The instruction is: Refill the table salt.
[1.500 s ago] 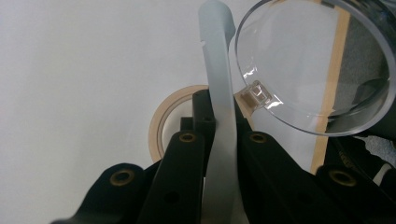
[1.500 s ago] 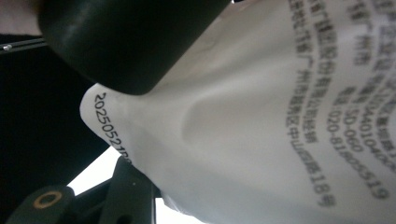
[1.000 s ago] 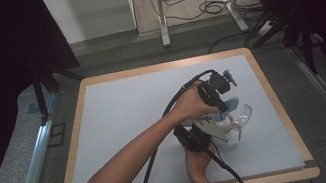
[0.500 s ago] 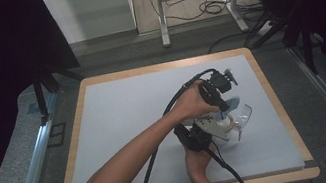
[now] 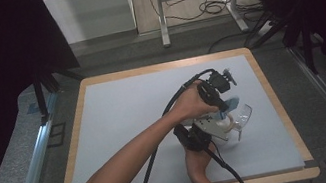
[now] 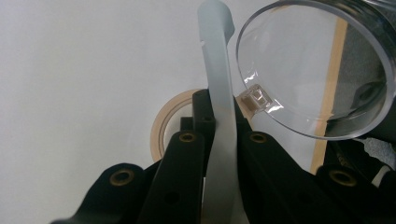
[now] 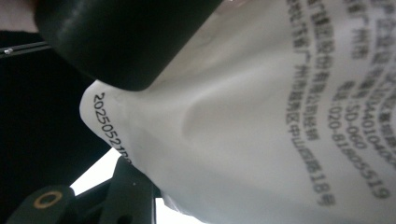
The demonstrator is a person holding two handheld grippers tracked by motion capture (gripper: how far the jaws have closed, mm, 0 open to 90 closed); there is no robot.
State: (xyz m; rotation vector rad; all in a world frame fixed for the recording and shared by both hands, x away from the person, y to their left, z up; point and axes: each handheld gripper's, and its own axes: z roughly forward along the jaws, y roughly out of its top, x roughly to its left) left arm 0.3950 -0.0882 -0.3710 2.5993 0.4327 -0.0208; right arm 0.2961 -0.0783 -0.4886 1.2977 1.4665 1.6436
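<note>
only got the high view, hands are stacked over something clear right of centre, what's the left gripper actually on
Observer: The left gripper is shut on a frosted pale strip that runs up between its jaws.
Operator: anything past it
Observer: A tape roll sits just beyond the jaw tips.
Operator: and the right camera
Observer: It faces a white pouch printed with black text and a code starting 2025. I cannot tell whether those jaws grip it.
</note>
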